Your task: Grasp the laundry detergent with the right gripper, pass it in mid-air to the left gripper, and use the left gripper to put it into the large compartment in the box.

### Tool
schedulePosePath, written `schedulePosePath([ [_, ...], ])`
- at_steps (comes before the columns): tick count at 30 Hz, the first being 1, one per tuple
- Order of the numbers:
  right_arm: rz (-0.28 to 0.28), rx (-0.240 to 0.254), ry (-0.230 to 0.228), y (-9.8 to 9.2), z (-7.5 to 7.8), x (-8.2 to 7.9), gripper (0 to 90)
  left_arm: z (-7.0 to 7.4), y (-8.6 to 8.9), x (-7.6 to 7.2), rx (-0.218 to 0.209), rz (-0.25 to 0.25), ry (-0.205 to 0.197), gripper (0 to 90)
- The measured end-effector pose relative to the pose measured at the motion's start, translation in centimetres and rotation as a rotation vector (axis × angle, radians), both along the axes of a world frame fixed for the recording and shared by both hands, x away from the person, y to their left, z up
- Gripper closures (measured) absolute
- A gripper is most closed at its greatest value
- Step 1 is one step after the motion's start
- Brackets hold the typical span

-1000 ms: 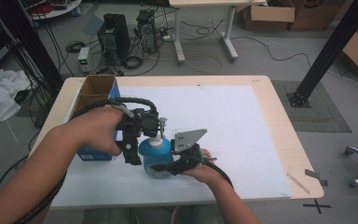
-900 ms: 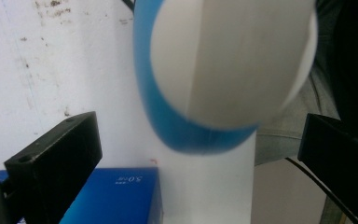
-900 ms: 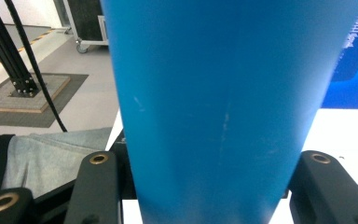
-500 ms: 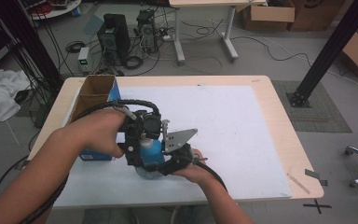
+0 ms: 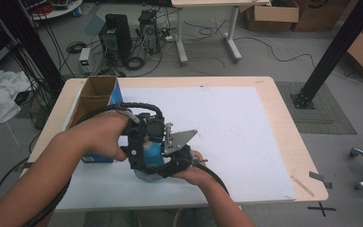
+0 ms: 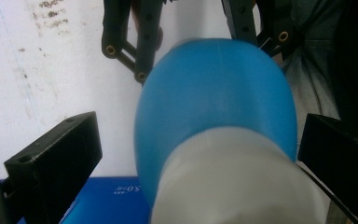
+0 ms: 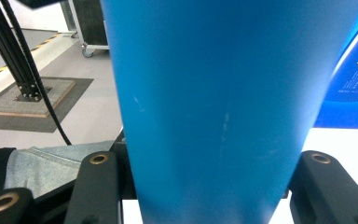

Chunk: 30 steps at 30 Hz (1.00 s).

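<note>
Bottle: a blue plastic bottle with a pale grey-white cap [image 5: 150,152] stands upright near the front edge of the white-topped wooden counter [image 5: 246,123], just right of an open blue cardboard box [image 5: 96,99].
Left gripper [image 6: 196,154]: comes down over the bottle top; its black fingers [image 6: 56,163] stand apart on either side of the cap, not touching it.
Right gripper [image 7: 198,182]: its fingers [image 7: 95,186] press both sides of the blue body, clamped on the bottle.
Hidden: in the high view both hands and grippers [image 5: 156,142] cover most of the bottle; its base cannot be made out.
Cut off: the right gripper view loses the bottle's top and bottom.
Per view: the left gripper view shows the cap [image 6: 233,182], blurred; the right gripper view shows white print on the box [image 7: 354,65], unreadable.
</note>
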State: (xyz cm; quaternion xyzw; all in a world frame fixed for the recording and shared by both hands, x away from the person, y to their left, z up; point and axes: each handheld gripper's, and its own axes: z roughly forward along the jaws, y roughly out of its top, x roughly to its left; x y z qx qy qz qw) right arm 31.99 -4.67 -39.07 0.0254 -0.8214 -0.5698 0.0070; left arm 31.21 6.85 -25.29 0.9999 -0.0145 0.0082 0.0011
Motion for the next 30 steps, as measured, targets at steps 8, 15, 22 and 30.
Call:
schedulePosePath([
  [8,0.0,0.005,0.01,-0.03,0.21,-0.03,46.4,-0.21,0.0,-0.04,0.004,0.003,-0.009,0.1],
  [15,-0.003,0.008,0.019,-0.1,0.24,-0.05,46.4,-0.25,-0.12,-0.09,0.004,-0.002,-0.027,2.0],
  [22,-0.001,0.012,0.018,-0.06,0.24,0.0,46.4,-0.19,-0.05,-0.17,0.0,-0.01,-0.044,4.0],
  [30,-0.005,0.016,0.016,-0.01,0.42,0.1,46.4,0.18,-0.11,-0.32,-0.007,-0.028,-0.063,14.4],
])
